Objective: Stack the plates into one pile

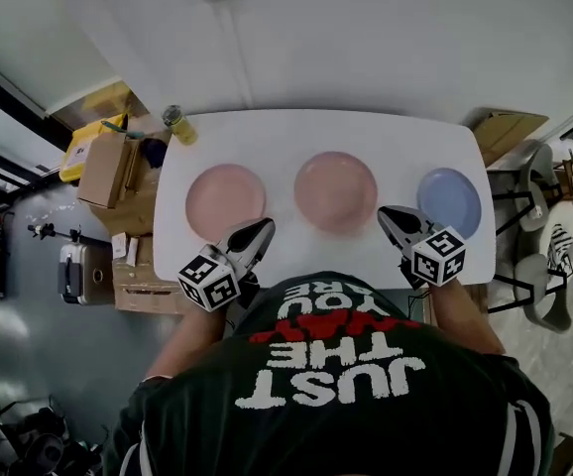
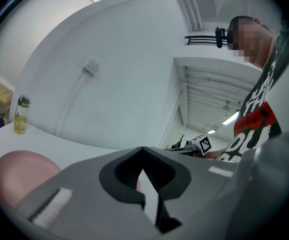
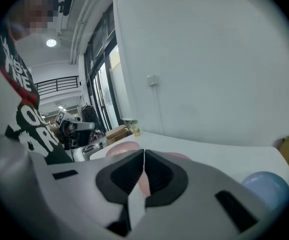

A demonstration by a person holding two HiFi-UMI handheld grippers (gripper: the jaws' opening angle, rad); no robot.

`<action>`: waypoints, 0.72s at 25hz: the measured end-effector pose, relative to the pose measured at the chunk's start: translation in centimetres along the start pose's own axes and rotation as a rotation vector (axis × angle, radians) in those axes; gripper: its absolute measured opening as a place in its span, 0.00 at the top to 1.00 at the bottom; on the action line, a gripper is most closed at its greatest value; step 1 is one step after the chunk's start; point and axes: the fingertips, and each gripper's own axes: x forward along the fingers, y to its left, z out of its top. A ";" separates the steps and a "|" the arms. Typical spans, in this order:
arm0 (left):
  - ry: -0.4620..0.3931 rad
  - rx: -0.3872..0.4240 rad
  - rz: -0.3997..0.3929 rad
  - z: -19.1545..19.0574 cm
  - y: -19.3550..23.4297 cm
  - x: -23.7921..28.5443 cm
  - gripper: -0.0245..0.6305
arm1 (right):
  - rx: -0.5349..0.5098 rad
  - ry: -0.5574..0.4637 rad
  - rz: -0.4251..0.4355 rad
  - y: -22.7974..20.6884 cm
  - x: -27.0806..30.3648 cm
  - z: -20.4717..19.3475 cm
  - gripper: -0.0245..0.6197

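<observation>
Three plates lie in a row on the white table (image 1: 267,127): a pink plate (image 1: 225,200) at the left, a second pink plate (image 1: 336,191) in the middle, a blue plate (image 1: 449,202) at the right. My left gripper (image 1: 263,229) hovers shut and empty at the table's near edge, just right of the left pink plate (image 2: 12,176). My right gripper (image 1: 384,213) is shut and empty between the middle plate and the blue plate (image 3: 266,188). In the right gripper view both pink plates (image 3: 122,148) show beyond the jaws.
A small yellow bottle (image 1: 179,125) stands at the table's far left corner (image 2: 20,115). Cardboard boxes (image 1: 108,167) sit on the floor to the left, and chairs (image 1: 549,226) stand to the right. A white wall runs behind the table.
</observation>
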 end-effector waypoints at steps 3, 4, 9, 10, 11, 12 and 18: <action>-0.007 -0.007 0.055 -0.3 -1.3 2.0 0.95 | 0.044 0.060 0.024 -3.6 0.4 -2.2 0.95; -0.006 -0.009 0.070 -0.4 -1.6 2.6 0.95 | 0.076 0.084 0.021 -5.0 0.8 -3.1 0.95; 0.006 -0.002 0.124 -1.0 -2.4 3.5 0.95 | 0.234 0.237 -0.036 -10.7 4.8 -9.3 0.88; 0.007 0.006 0.132 -1.1 -2.4 3.3 0.95 | 0.268 0.266 -0.059 -11.6 5.7 -10.7 0.78; 0.007 0.011 0.140 -1.3 -2.3 3.0 0.95 | 0.312 0.288 -0.085 -12.4 6.6 -11.9 0.75; 0.008 0.011 0.148 -1.4 -2.2 2.5 0.95 | 0.367 0.302 -0.111 -13.0 7.4 -12.9 0.74; 0.017 -0.006 0.190 -1.8 -0.1 -1.4 0.95 | 0.604 0.297 -0.279 -15.4 10.3 -15.9 0.82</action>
